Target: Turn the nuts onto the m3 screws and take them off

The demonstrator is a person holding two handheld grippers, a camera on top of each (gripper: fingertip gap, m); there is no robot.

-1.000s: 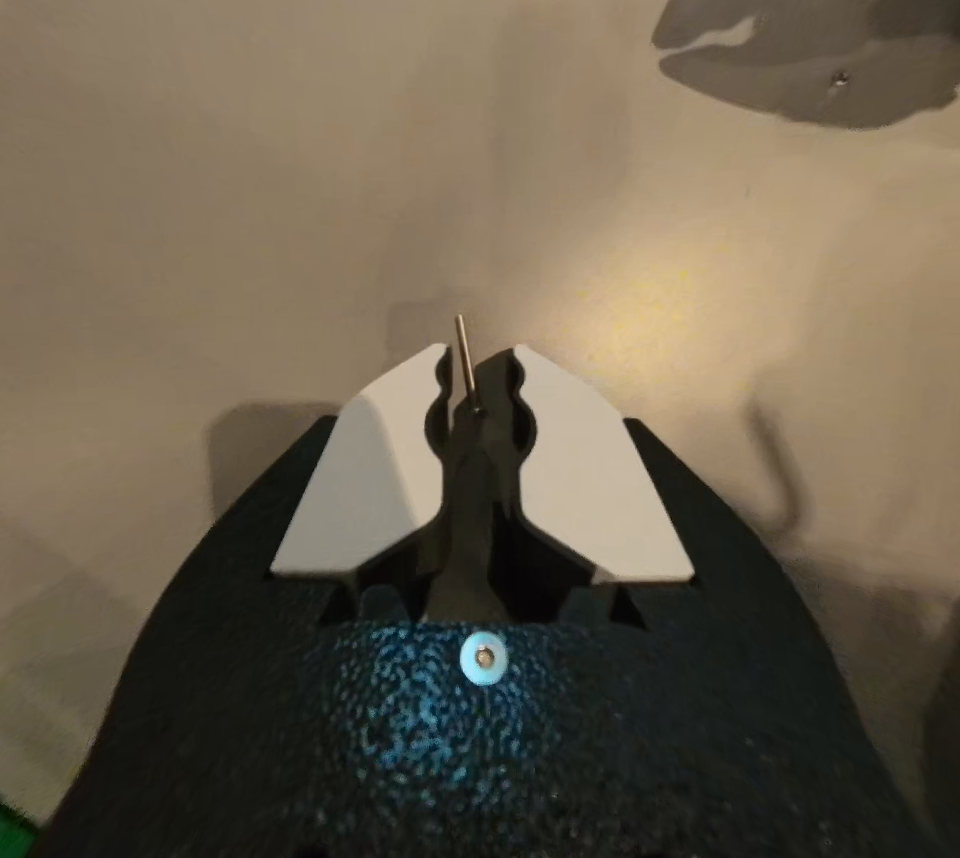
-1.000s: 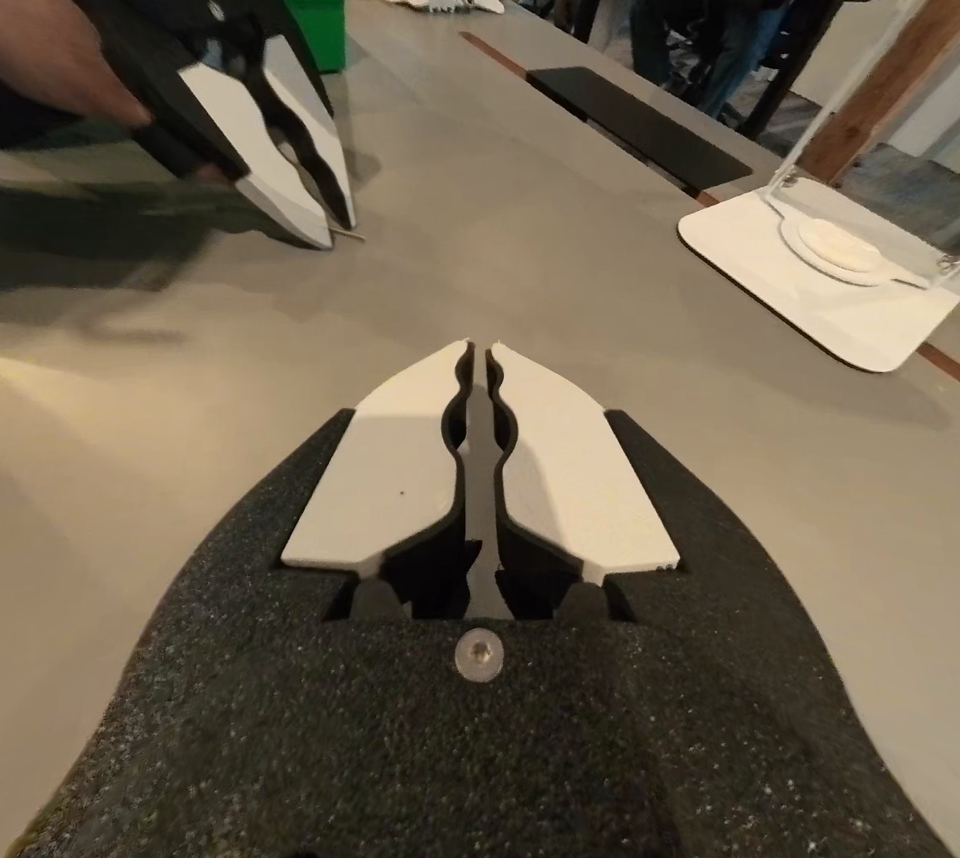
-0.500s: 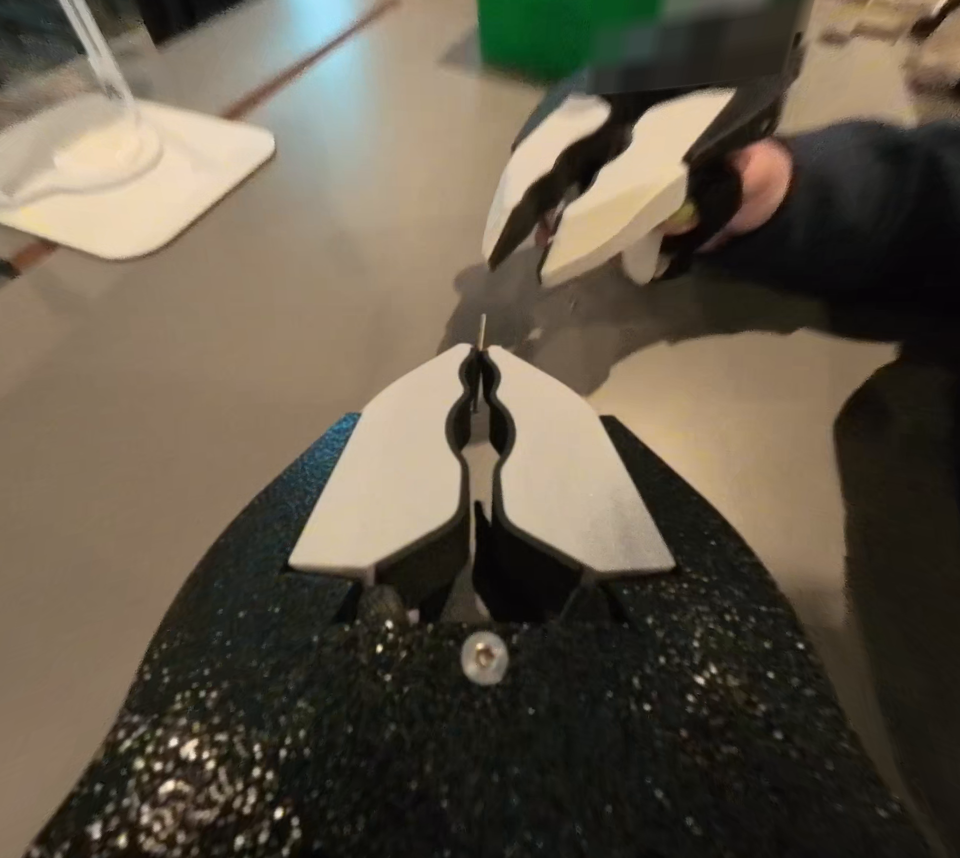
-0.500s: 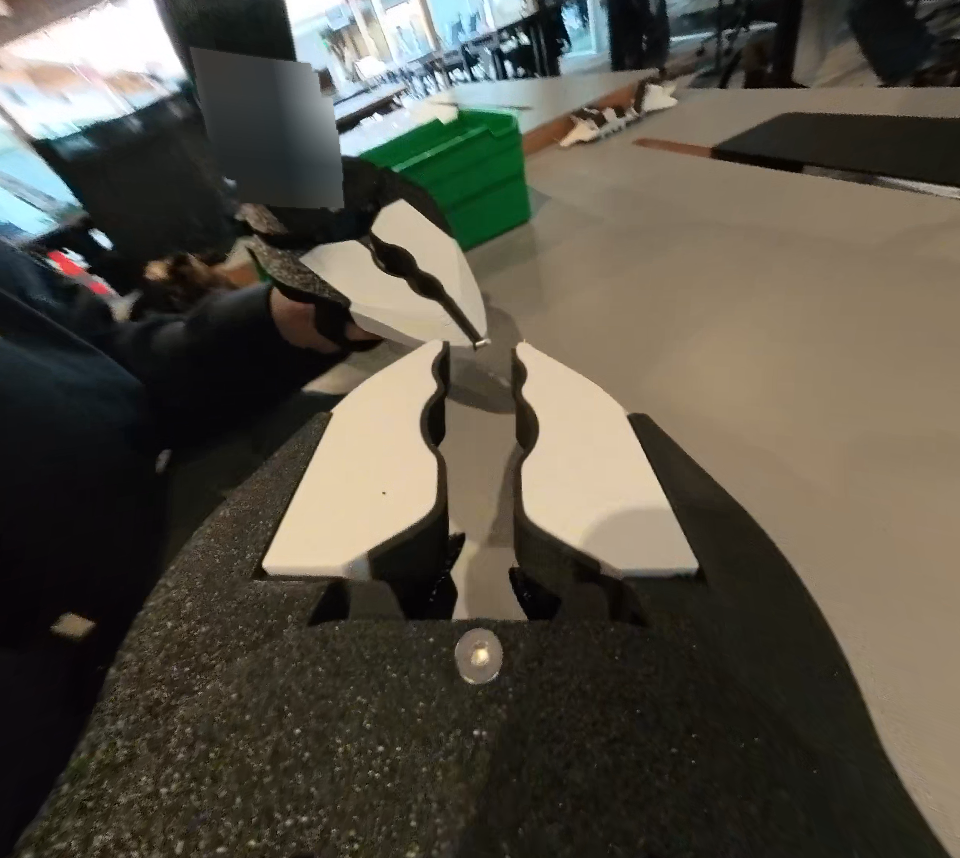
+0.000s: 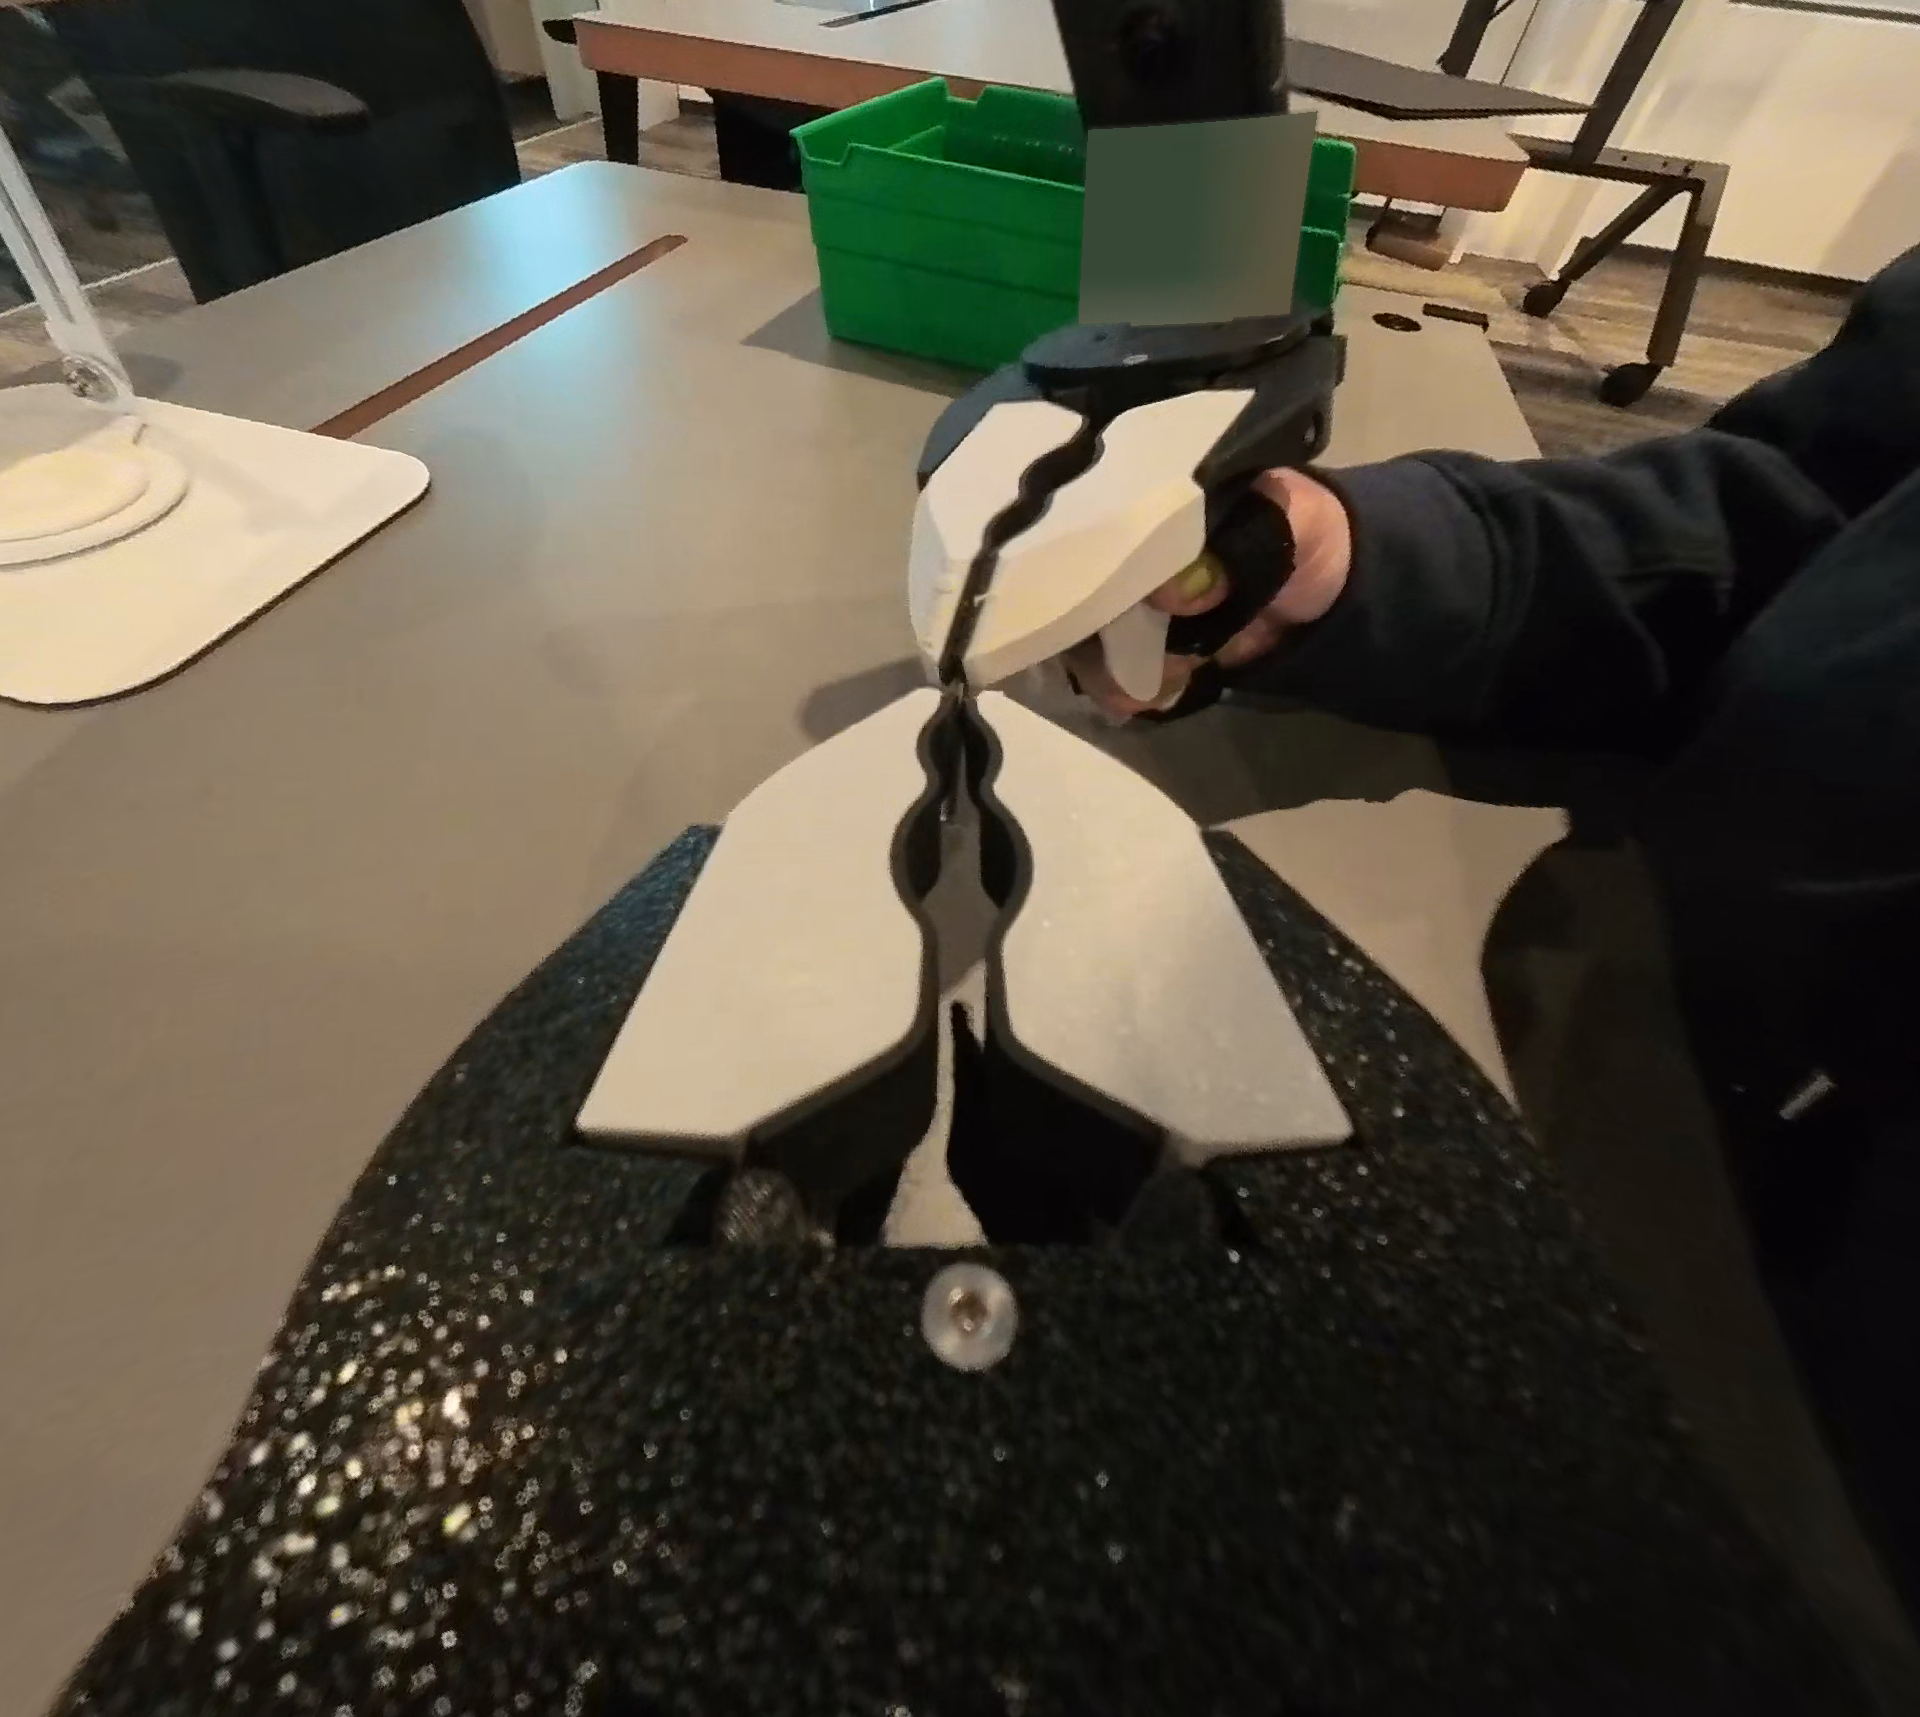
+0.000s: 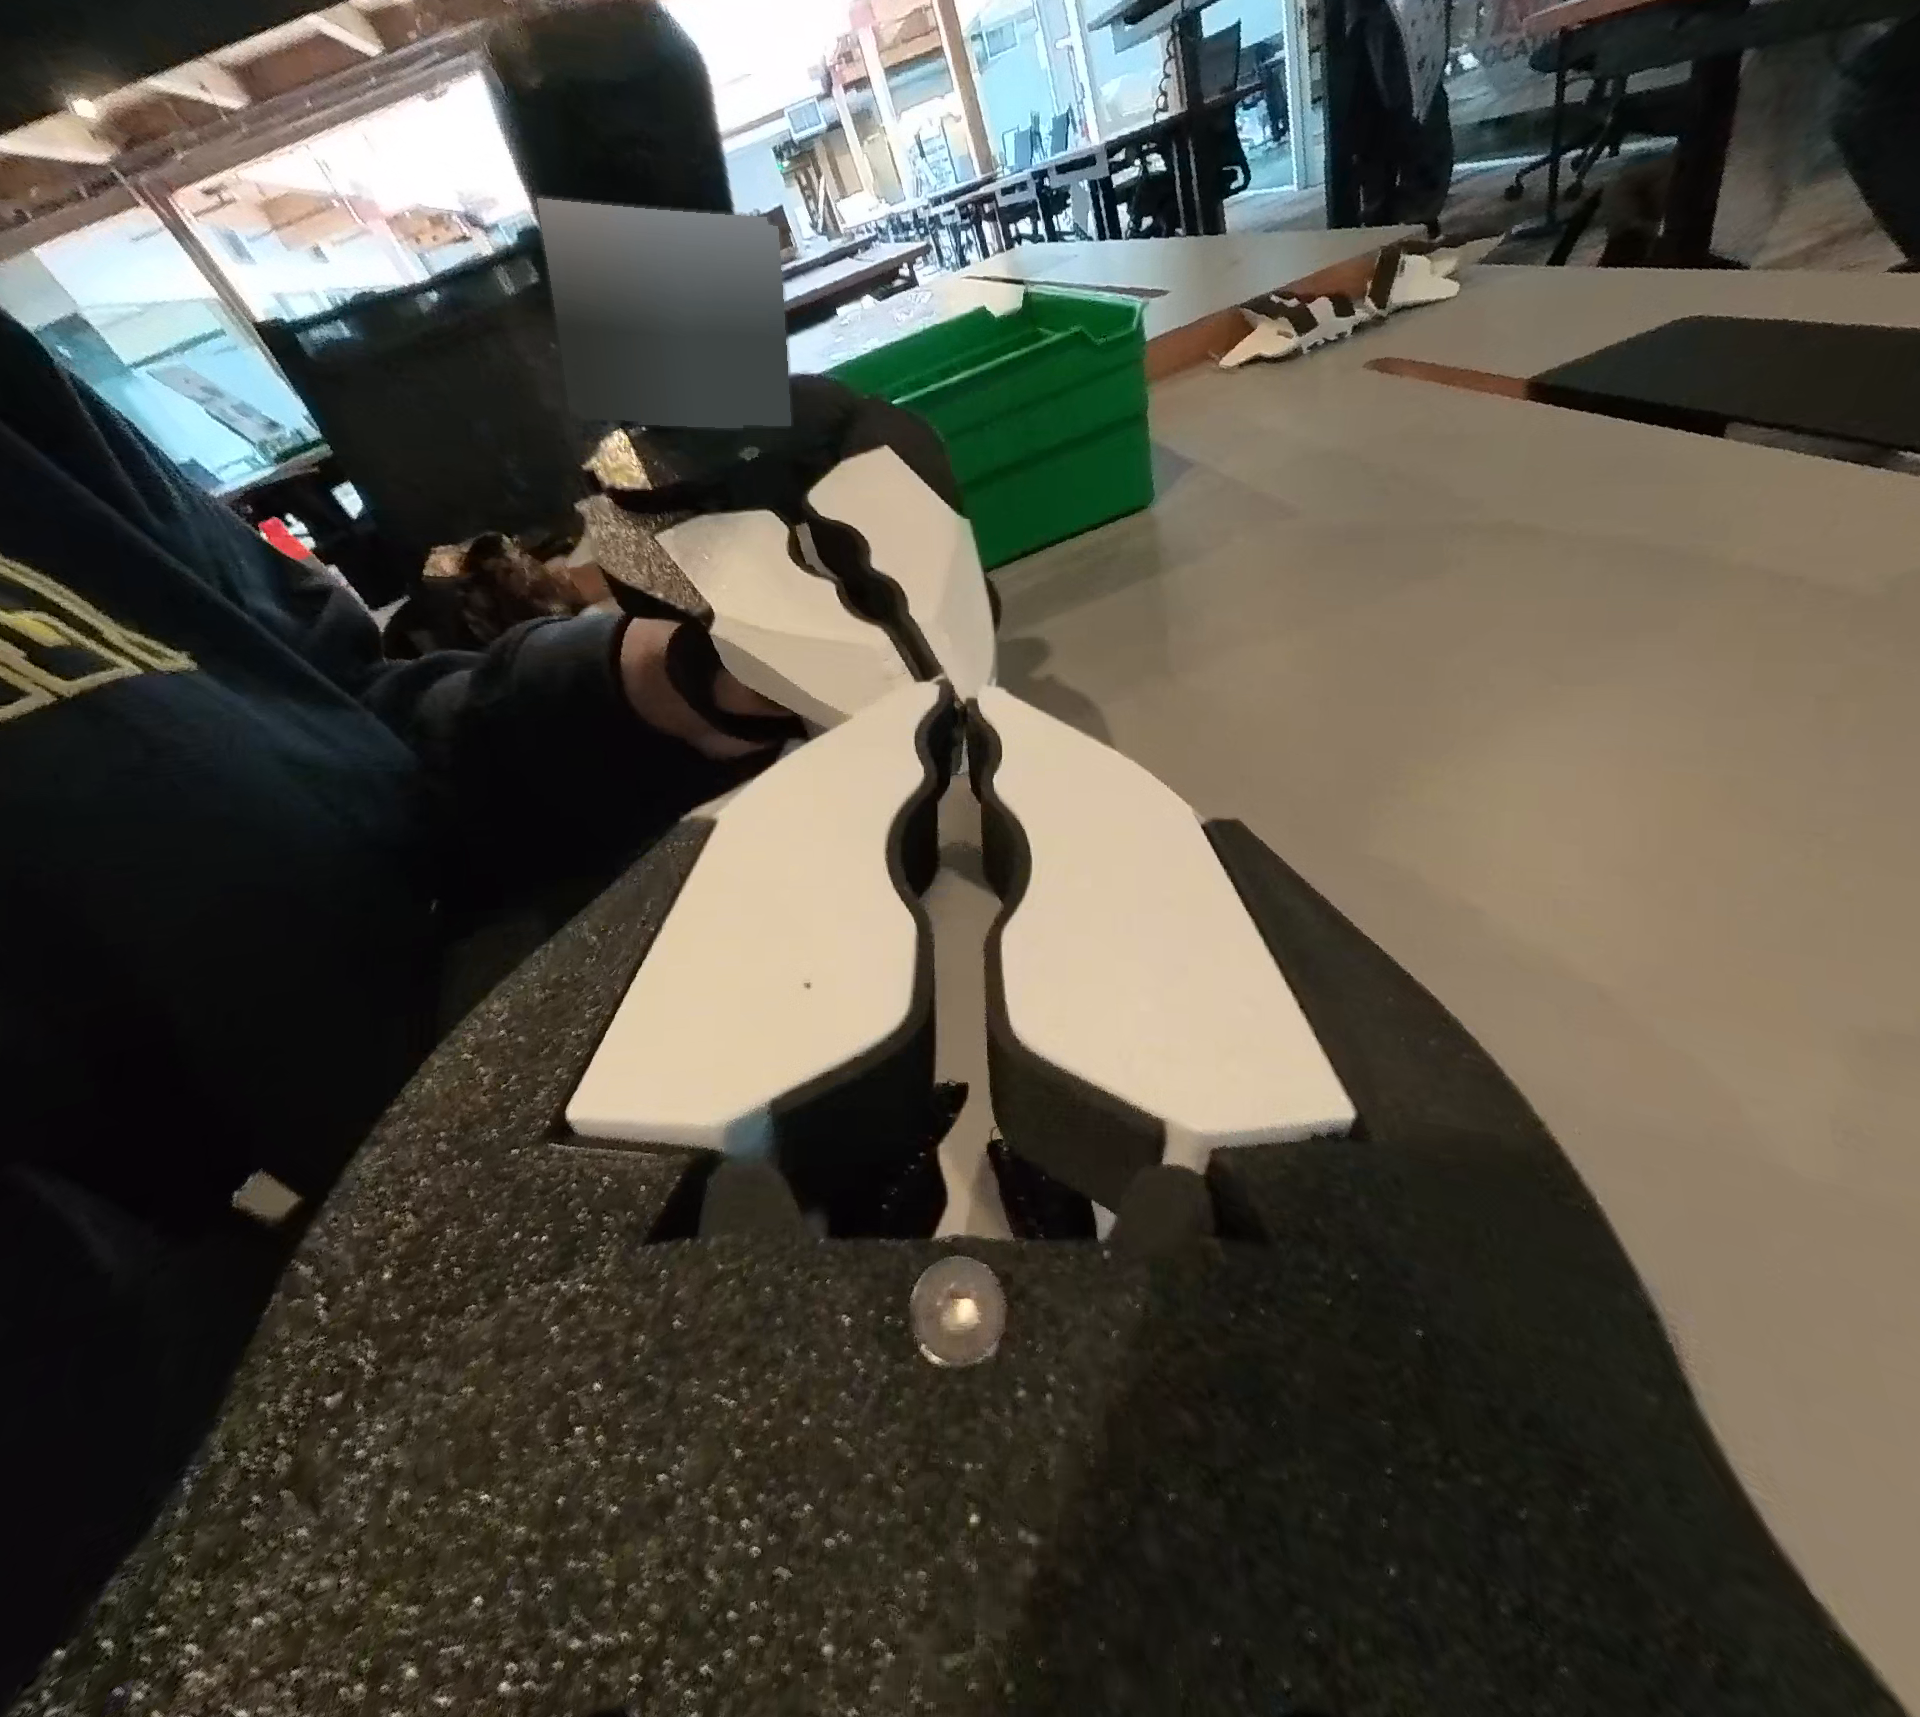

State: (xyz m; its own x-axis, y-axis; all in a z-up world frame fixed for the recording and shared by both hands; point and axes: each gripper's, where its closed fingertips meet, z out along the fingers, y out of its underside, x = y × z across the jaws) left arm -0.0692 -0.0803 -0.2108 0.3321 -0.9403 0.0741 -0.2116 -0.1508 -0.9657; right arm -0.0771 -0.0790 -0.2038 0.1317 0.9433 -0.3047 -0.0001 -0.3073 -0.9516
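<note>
My left gripper [image 5: 956, 713] is shut on a thin metal screw [image 5: 948, 811], of which a glint shows in the hollow between its pads. My right gripper [image 6: 957, 711] is shut as well, and a small metal piece of the screw [image 6: 953, 745] shows between its pads. The two grippers meet tip to tip above the grey table [image 5: 468, 649]. The right gripper [image 5: 952, 676] comes in from the upper right in the left wrist view. The left gripper [image 6: 940, 676] comes in from the upper left in the right wrist view. No nut shows in either view.
A green bin [image 5: 935, 233] stands at the back of the table and also shows in the right wrist view [image 6: 1039, 441]. A white base plate with a clear stand [image 5: 208, 545] is on the left. A black mat [image 6: 1745, 389] lies far right. The person's dark sleeve [image 5: 1558, 607] lies on the right. Less than 4 cm separates the two grippers' tips.
Both grippers rose from the table and swung to face each other. The right gripper's jaws, open half a second ago, have shut at the screw end sticking out of the left gripper.
</note>
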